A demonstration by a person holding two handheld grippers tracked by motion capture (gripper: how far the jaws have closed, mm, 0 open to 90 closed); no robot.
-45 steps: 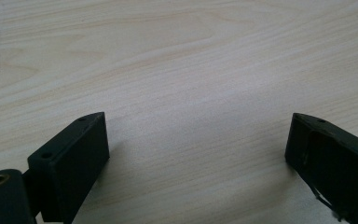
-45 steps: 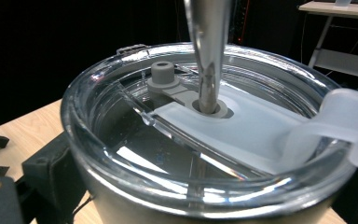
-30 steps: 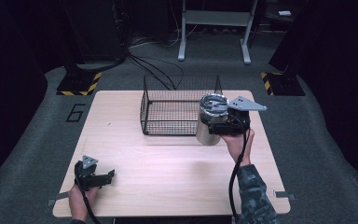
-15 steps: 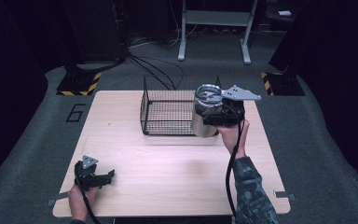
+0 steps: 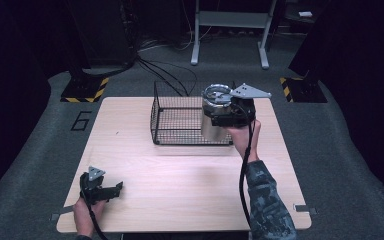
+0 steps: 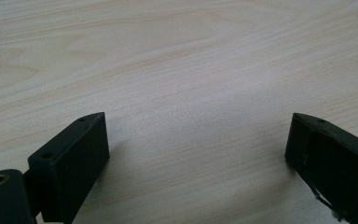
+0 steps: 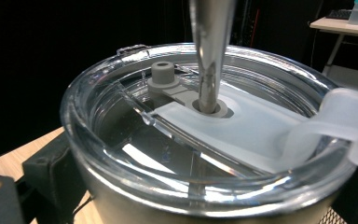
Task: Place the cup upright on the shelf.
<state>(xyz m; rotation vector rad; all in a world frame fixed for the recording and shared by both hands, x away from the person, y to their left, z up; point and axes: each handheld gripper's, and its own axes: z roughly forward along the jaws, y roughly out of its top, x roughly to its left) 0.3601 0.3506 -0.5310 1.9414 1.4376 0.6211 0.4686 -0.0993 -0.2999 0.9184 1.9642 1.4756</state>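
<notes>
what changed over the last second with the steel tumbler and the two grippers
The right gripper, shut on the steel tumbler with a clear lid, carried it left and away from the person, closer to the black wire basket. The left gripper stayed open near the wooden table's front left corner. The basket did not move.

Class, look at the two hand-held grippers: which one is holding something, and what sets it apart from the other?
The right hand-held gripper: it clamps a steel tumbler at the wire basket. The left hand-held gripper rests open on the table, jaws apart.
</notes>
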